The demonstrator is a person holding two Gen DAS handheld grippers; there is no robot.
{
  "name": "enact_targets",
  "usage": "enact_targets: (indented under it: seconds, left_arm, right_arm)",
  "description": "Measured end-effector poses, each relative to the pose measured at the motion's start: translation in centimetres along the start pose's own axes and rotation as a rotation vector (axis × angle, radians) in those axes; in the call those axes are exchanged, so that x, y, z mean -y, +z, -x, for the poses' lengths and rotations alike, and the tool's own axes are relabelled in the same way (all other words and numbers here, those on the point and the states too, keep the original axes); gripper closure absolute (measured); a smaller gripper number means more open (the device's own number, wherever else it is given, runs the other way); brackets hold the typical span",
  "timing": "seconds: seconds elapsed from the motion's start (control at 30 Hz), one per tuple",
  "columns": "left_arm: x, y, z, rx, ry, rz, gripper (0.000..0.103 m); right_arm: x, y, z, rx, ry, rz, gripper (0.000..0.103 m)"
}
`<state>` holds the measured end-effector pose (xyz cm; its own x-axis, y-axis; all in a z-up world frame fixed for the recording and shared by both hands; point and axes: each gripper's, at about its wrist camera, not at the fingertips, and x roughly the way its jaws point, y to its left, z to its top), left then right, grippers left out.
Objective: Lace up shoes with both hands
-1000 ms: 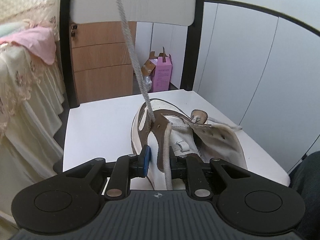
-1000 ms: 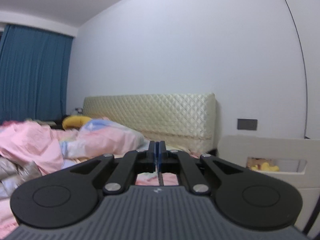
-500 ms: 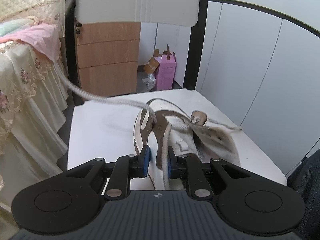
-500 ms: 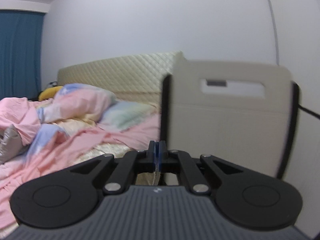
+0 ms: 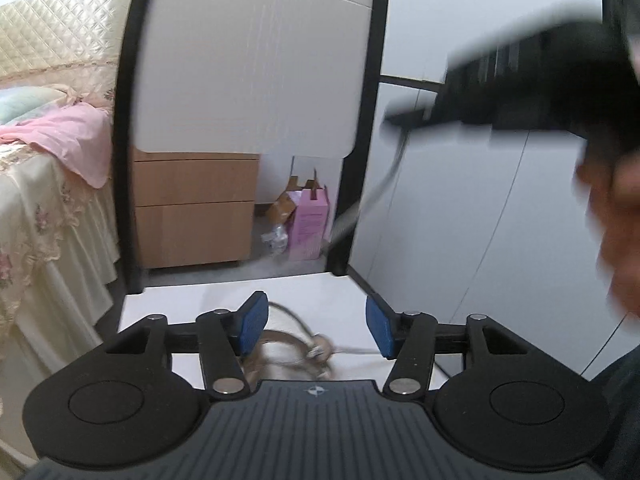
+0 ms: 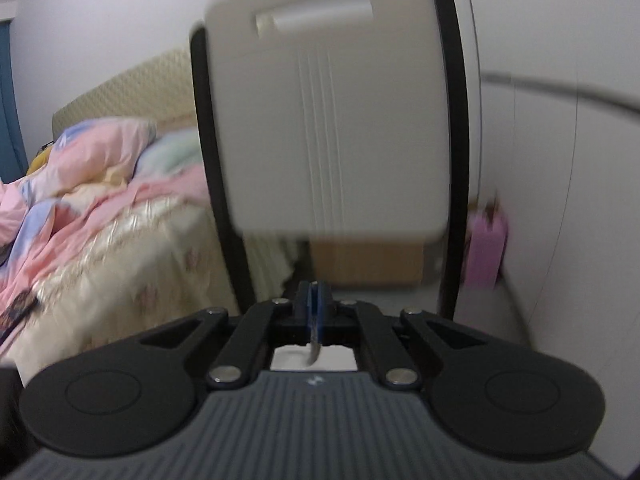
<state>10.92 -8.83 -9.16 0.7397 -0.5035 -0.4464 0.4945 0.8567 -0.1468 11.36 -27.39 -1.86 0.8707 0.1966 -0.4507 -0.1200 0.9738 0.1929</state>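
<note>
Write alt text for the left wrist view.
The left tool stands open above a white shoe on a white chair seat. The blurred right tool at upper right trails a grey lace.

A white plastic chair [image 5: 248, 80] with black side rails carries the work: its flat white seat [image 5: 192, 300] shows below a tall pale backrest. On the near part of the seat lies a white and brown shoe [image 5: 280, 350], blurred and mostly hidden at the bottom of the left wrist view. A thin grey lace end [image 5: 352, 349] lies on the seat just right of the shoe. The right wrist view shows only a small white patch of the seat [image 6: 288, 360].
</note>
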Motion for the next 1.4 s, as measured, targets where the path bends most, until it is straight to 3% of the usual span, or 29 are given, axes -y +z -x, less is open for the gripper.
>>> enact_targets:
  seconds: [0.2, 0.37, 0.5, 0.57, 0.63, 0.73, 1.0, 1.13, 1.2, 1.4]
  left_arm:
    - [2.3, 0.1, -1.2, 0.024, 0.024, -0.143, 0.044]
    - [2.6, 0.1, -2.5, 0.006, 0.035, -0.196, 0.049]
    - [2.4, 0.3, -2.1, 0.021, 0.067, -0.225, 0.067]
    - [1.7, 0.4, -1.5, 0.032, 0.048, -0.201, 0.07]
    - [1.2, 0.4, -1.2, 0.029, 0.024, -0.188, 0.086]
    - [0.5, 0.2, -1.2, 0.017, 0.038, -0.173, 0.098]
    - [-1.7, 0.3, -0.6, 0.02, -0.012, -0.045, 0.099]
    - [-3.1, 0.7, -0.6, 0.021, -0.031, 0.062, 0.099]
    - [-3.7, 0.8, -0.4, 0.028, -0.036, 0.107, 0.099]
    - [-7.1, 1.2, 0.8, 0.105, -0.128, 0.384, 0.099]
  right_arm:
    - [2.3, -4.3, -3.3, -0.118, 0.133, -0.181, 0.1]
    - [2.4, -4.3, -3.9, -0.154, 0.222, -0.231, 0.099]
    - [2.2, -3.7, -3.1, -0.15, 0.285, -0.261, 0.099]
    - [1.8, -3.5, -3.2, -0.159, 0.31, -0.273, 0.098]
    - [1.4, -3.4, -3.5, -0.172, 0.328, -0.282, 0.098]
    - [0.8, -3.4, -4.1, -0.187, 0.338, -0.28, 0.098]
    - [1.4, -3.6, -5.0, -0.2, 0.394, -0.369, 0.097]
    - [2.6, -3.6, -4.7, -0.181, 0.432, -0.477, 0.093]
    - [3.4, -3.6, -4.5, -0.167, 0.459, -0.548, 0.075]
    - [5.1, -4.7, -5.1, -0.179, 0.492, -0.761, 0.066]
